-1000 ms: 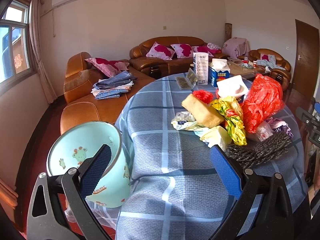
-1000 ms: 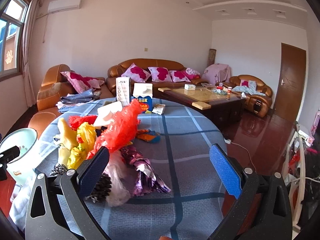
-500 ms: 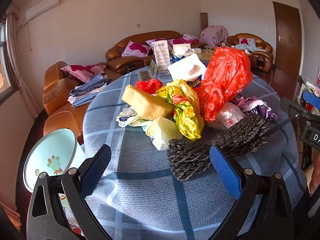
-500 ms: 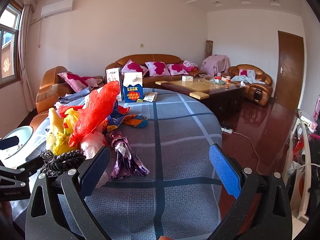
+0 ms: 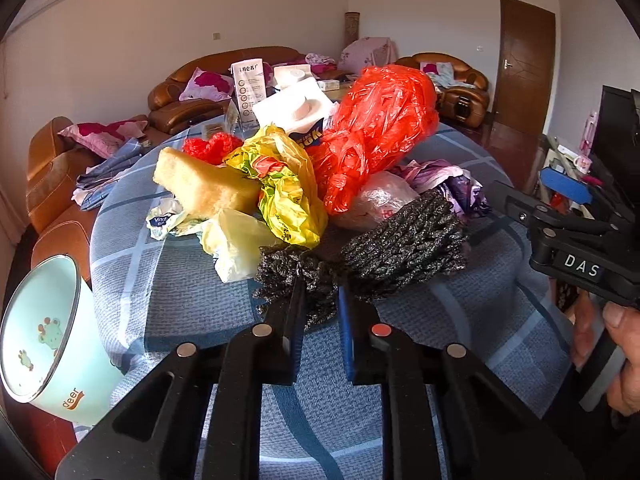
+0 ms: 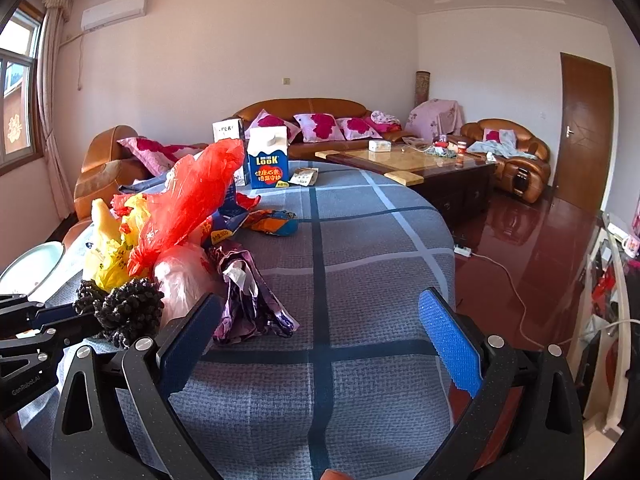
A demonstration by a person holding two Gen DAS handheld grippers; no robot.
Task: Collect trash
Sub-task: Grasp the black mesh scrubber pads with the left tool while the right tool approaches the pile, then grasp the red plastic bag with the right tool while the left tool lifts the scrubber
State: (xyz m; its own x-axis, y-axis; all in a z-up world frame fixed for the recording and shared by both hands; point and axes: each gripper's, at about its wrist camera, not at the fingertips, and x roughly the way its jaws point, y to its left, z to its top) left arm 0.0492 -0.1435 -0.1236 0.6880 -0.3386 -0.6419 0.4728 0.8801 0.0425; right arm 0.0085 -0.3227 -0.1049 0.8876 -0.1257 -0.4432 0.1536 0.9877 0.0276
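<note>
A pile of trash lies on the round table with the blue checked cloth (image 5: 192,292): a black mesh net (image 5: 384,252), a yellow bag (image 5: 288,196), a red bag (image 5: 372,132), a yellow sponge (image 5: 204,188), a purple wrapper (image 6: 248,292). My left gripper (image 5: 320,300) is shut on the near end of the black mesh net, also seen in the right wrist view (image 6: 128,308). My right gripper (image 6: 320,340) is open and empty above the cloth, right of the pile. A pale blue bin (image 5: 44,344) stands beside the table at the left.
A blue and white milk carton (image 6: 267,158), a white carton (image 6: 229,132) and a small packet (image 6: 304,178) stand at the table's far side. Brown sofas (image 6: 304,116) and a coffee table (image 6: 420,164) lie beyond. A cable (image 6: 504,272) runs across the red floor.
My left gripper has moved forward to the pile and closed on the black mesh net. The right gripper has moved slightly nearer the pile and stays open.
</note>
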